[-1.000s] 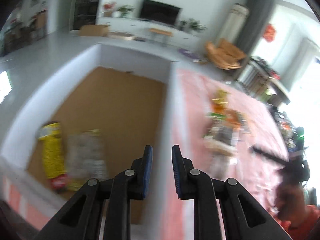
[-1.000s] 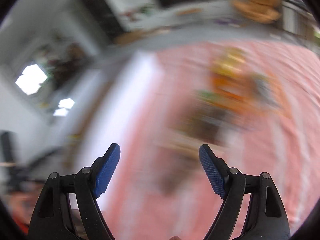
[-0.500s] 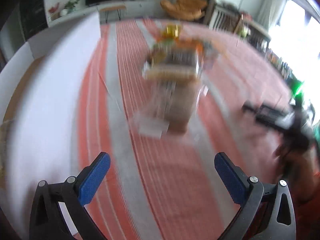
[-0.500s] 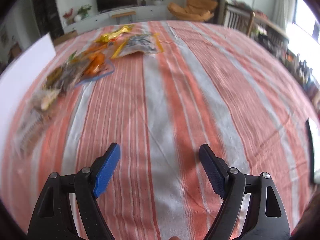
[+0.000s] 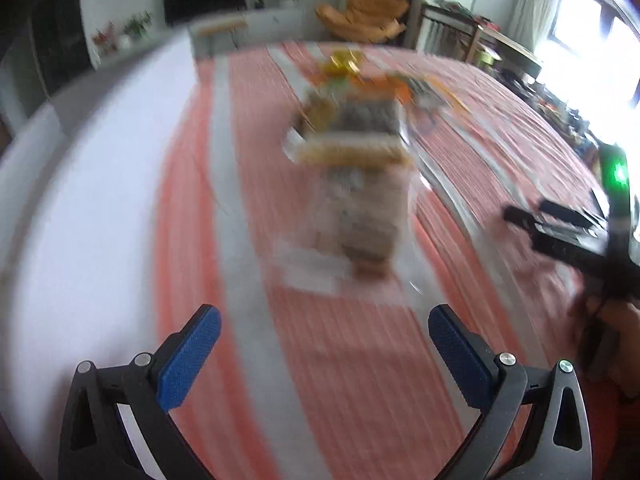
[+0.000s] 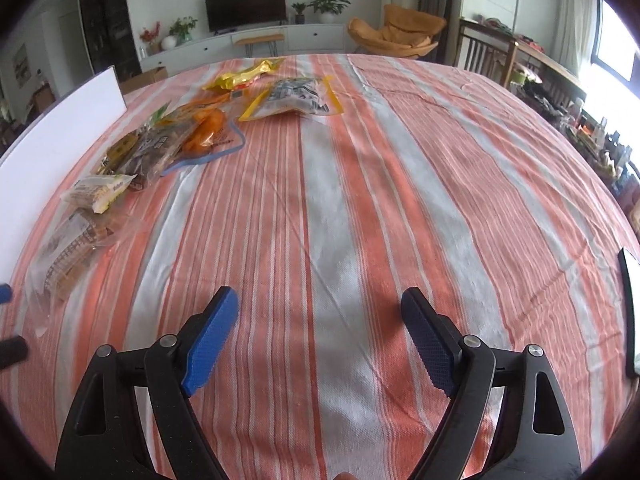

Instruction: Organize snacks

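Both grippers have swung away from the white box [image 5: 80, 208] and now point down at the striped cloth [image 6: 360, 200]. One second ago the left gripper [image 5: 324, 344] was almost shut over the box; now it is spread wide with nothing inside. Its jaws opening a little more, the right gripper [image 6: 320, 328] is also empty. The snacks [image 6: 160, 136] lie in a line near the box wall, left of the right gripper. Bare cloth fills the middle and right, out to the far edge.
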Demonstrator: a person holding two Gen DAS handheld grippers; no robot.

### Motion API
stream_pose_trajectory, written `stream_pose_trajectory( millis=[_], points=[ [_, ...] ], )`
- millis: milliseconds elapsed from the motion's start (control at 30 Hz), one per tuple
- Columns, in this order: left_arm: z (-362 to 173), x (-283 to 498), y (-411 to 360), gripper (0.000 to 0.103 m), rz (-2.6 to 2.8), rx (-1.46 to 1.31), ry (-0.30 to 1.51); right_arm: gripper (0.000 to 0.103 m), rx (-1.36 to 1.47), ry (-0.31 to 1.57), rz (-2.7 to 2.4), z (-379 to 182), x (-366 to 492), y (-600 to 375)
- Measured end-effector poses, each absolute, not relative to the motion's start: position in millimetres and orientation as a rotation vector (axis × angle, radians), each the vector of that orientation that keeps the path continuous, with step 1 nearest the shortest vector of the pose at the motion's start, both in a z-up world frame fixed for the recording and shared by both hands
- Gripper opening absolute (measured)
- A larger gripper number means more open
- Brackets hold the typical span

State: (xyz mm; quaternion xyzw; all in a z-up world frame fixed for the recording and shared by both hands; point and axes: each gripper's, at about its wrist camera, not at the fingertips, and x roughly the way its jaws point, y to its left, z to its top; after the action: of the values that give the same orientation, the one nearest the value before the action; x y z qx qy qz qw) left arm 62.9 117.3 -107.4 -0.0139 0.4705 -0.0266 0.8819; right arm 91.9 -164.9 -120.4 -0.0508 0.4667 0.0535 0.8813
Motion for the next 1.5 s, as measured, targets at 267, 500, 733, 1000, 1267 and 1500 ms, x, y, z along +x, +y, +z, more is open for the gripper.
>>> stream_pose_trajectory(
  millis=[267,500,733,1000,1267,1500],
  points=[
    [-130,134,125,0.103,-0.095,-0.118,1.012,0.086,-0.106,0.972,0.112,-120,90,-166],
    [-137,154,50,0.103,-0.286,-0.030,1.001,0.090,-0.106,0.981,0.115,-121,93,-165],
    [-117,141,100,0.103,-0.133,-0.076,0.934,0.089,-0.093,1.013,0.080,-120,113,-176],
    [-144,158,136,0.103,0.008,-0.173,0.950,0.094,-0.117,1.011,0.116,-128,178,-156],
    [-156,174,122,0.103,0.099,-0.070,0.953,0.097,-0.111,1.004,0.122,-131,182,-155],
    [-153,180,122,0.103,0.143,-0.087,0.951,0.097,-0.111,1.005,0.122,-131,182,-155]
  ],
)
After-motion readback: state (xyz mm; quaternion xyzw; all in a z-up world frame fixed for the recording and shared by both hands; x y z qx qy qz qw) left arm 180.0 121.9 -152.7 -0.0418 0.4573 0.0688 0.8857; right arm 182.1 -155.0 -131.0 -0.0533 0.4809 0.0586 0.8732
